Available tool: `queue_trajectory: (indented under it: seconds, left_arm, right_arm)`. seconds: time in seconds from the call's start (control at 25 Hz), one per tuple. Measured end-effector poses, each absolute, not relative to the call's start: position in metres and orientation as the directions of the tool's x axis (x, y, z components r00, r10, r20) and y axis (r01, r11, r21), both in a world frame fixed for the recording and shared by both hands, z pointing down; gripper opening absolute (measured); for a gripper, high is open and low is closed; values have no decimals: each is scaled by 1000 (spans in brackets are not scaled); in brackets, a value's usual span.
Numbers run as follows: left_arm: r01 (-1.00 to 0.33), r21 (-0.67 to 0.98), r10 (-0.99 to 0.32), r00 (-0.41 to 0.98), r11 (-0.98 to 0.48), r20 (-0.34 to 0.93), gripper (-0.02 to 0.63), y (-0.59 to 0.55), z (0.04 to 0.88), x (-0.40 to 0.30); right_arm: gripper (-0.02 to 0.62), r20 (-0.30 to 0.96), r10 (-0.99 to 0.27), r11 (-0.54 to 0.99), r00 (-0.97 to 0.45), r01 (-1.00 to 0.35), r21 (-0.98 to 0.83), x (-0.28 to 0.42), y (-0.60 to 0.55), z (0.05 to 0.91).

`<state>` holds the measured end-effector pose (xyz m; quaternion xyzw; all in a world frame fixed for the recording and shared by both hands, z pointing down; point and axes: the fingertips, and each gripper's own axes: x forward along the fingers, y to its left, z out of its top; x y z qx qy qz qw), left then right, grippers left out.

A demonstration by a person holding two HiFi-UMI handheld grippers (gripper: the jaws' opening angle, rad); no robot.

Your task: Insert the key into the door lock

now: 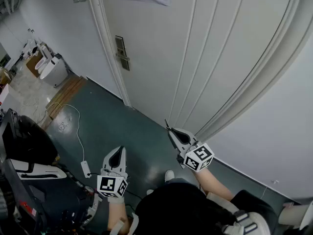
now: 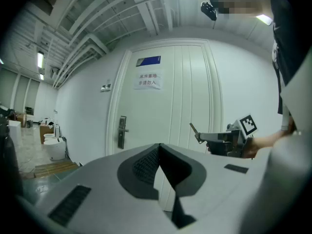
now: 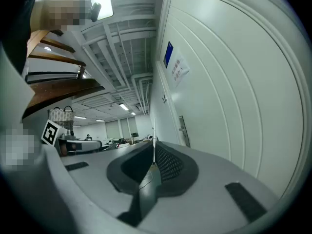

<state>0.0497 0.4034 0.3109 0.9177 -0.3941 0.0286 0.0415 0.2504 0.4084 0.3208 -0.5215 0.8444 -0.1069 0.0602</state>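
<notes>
**Task status.** Not yet at the lock. You have the key (image 3: 154, 143) in hand; the approach, the alignment and the insertion all appear to be left.

**Right hand-held gripper** (image 1: 171, 132). Pressed together on the key, whose thin blade stands out past the tips. You are holding it low, near the bottom of the door (image 1: 195, 58) and towards its hinge side, with the blade pointing up and to your left.

**Left hand-held gripper** (image 1: 119, 153). Jaws pressed together at the tips with nothing between them. It hangs over the floor (image 1: 122, 126), apart from the door and the key.

**Door lock** (image 1: 121, 53). A dark upright plate with a lever handle, set at the door's left edge and well apart from both grippers. The door looks closed. No view shows the keyhole.

**What each view adds.**
- Head view: shows both grippers and the lock together, so you can judge how far the key has to travel. The key itself is only a sliver here.
- Right gripper view: shows the key edge-on in the pinch, with the lock plate beyond and to the right. It confirms the grasp.
- Left gripper view: shows your right gripper from the side with the key angled upward, and the whole door with its paper sign (image 2: 147, 80) facing you.
</notes>
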Motion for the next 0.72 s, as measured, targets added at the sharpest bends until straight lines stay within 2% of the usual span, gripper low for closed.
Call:
queue_trajectory:
  seconds: [0.28, 0.56, 0.72]
  left_arm:
    - [-701, 17, -696, 711, -713, 106, 8, 393, 314, 102]
    - [-722, 8, -715, 686, -692, 134, 8, 383, 324, 140]
    - [-733, 10, -724, 674, -680, 150, 8, 376, 333, 157]
  right_arm:
    - [32, 7, -890, 440, -456, -862, -251, 286, 397, 321]
    - [32, -39, -872, 481, -488, -841, -246, 322, 394, 313]
    - [32, -23, -874, 475, -485, -844, -249, 340, 384, 324]
